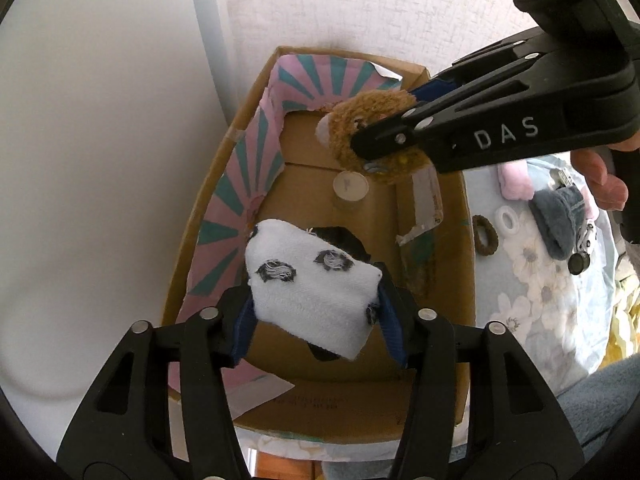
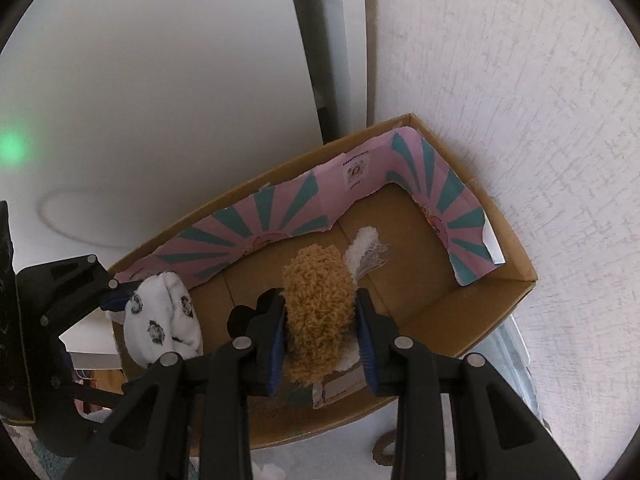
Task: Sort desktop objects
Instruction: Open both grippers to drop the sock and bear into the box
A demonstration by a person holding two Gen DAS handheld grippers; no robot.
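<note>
My left gripper (image 1: 316, 300) holds a white sock with dark spots (image 1: 312, 288) between its blue pads, hanging over the near end of an open cardboard box (image 1: 456, 216). In the right wrist view the sock (image 2: 160, 320) hangs at the box's left end beside the left gripper (image 2: 116, 286). My right gripper (image 2: 320, 312) is shut on a brown fuzzy plush toy (image 2: 316, 300) with a white tuft, low over the box (image 2: 460, 320) floor. In the left wrist view the right gripper (image 1: 372, 140) pinches the toy (image 1: 360, 120) at the far end.
Pink and teal paper (image 1: 248, 152) lines the box's left and back walls. A small white-lidded jar (image 1: 349, 188) and a paper tag (image 1: 430, 200) lie inside. On the floral cloth to the right are a brown hair ring (image 1: 485, 236), a grey plush (image 1: 556, 220) and a pink plush (image 1: 516, 180). White walls stand close behind.
</note>
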